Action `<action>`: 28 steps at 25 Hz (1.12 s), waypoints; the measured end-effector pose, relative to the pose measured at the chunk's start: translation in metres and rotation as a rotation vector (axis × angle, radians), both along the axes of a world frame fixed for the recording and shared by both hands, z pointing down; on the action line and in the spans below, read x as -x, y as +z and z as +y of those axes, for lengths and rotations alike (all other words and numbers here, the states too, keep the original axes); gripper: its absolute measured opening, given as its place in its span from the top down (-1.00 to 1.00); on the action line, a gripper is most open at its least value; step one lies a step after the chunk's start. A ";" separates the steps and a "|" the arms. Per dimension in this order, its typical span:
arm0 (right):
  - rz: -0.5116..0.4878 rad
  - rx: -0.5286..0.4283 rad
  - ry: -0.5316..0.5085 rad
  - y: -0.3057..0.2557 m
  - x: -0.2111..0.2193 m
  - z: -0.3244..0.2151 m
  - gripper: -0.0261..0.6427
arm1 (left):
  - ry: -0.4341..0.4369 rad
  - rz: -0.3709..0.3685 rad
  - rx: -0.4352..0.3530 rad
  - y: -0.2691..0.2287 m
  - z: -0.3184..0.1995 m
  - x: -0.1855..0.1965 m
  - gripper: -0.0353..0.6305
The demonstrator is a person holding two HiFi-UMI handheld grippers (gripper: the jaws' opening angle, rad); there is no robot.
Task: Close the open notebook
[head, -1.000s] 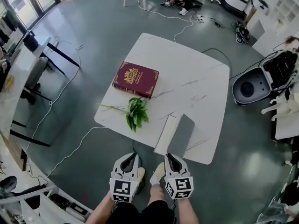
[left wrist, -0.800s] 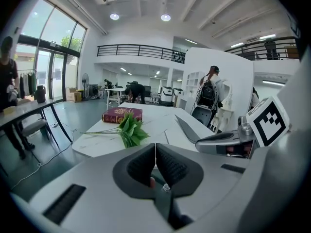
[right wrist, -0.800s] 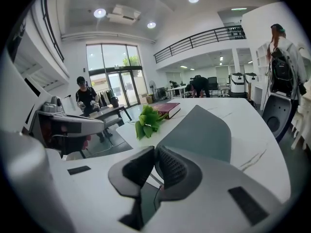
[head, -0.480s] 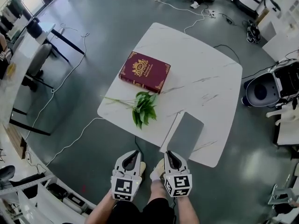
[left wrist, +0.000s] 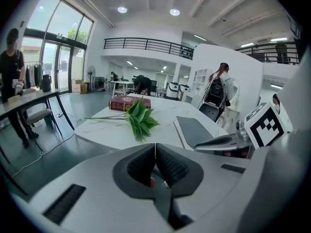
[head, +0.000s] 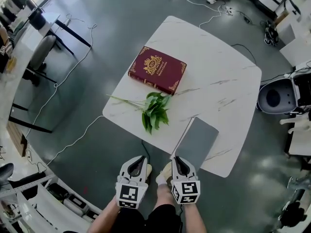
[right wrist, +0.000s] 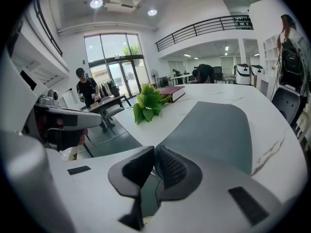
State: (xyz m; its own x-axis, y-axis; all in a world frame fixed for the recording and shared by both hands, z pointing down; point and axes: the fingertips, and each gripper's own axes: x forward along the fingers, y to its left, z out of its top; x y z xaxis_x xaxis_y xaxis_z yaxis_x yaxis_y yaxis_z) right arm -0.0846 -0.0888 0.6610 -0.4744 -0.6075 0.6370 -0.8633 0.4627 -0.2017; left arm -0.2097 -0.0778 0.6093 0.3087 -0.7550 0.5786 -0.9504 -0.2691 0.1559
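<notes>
The white marbled surface [head: 228, 81] stands on a dark green floor [head: 116, 28] and carries the grey notebook [head: 197, 142] at its near edge, where the notebook lies flat with a thin pale strip along its left side; whether its cover is folded open or shut I cannot tell from these views; the dark red book [head: 157, 70] with gold ornament on its cover lies closed beyond the notebook and to its left, well apart from it; the green leafy sprig [head: 155, 111] lies just left of the notebook's far end, between the notebook and the red book, its thin stem trailing away from the notebook; the right hand-held gripper [head: 178, 159] hovers just short of the notebook's near left corner, off the surface and above the floor, pointing towards the notebook without touching it, its two ribbed pads brought together with nothing caught between them; the left hand-held gripper [head: 137, 159] hangs further left of the notebook, beside the right one and level with it, well apart from the notebook, its jaws likewise closed pad against pad and empty; each is held from behind by one of the person's hands.
</notes>
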 end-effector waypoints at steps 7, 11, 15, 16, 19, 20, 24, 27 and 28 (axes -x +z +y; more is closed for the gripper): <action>0.004 0.001 -0.008 0.004 0.002 -0.001 0.77 | 0.002 0.010 0.017 0.010 -0.005 -0.002 0.82; 0.021 -0.005 -0.008 0.004 0.003 -0.001 0.75 | 0.012 0.013 0.021 0.012 -0.005 -0.005 0.82; -0.012 -0.008 -0.025 0.002 0.011 0.001 0.65 | 0.013 0.014 0.021 0.011 -0.005 -0.003 0.82; -0.033 -0.009 -0.023 0.000 0.013 0.001 0.56 | 0.012 0.014 0.021 0.011 -0.004 -0.002 0.82; -0.075 -0.019 -0.007 -0.004 0.016 -0.003 0.30 | 0.008 0.012 0.021 0.012 -0.004 0.002 0.82; -0.079 -0.020 -0.008 -0.004 0.017 -0.004 0.26 | 0.006 0.011 0.021 0.012 -0.004 0.003 0.82; -0.072 -0.021 -0.020 -0.005 0.019 -0.003 0.22 | 0.002 0.011 0.019 0.011 -0.002 0.005 0.82; -0.074 -0.027 -0.016 -0.008 0.018 -0.003 0.22 | 0.002 0.011 0.015 0.008 0.000 0.005 0.82; -0.074 -0.031 -0.014 -0.009 0.018 -0.003 0.22 | 0.003 0.012 0.013 0.006 0.000 0.005 0.82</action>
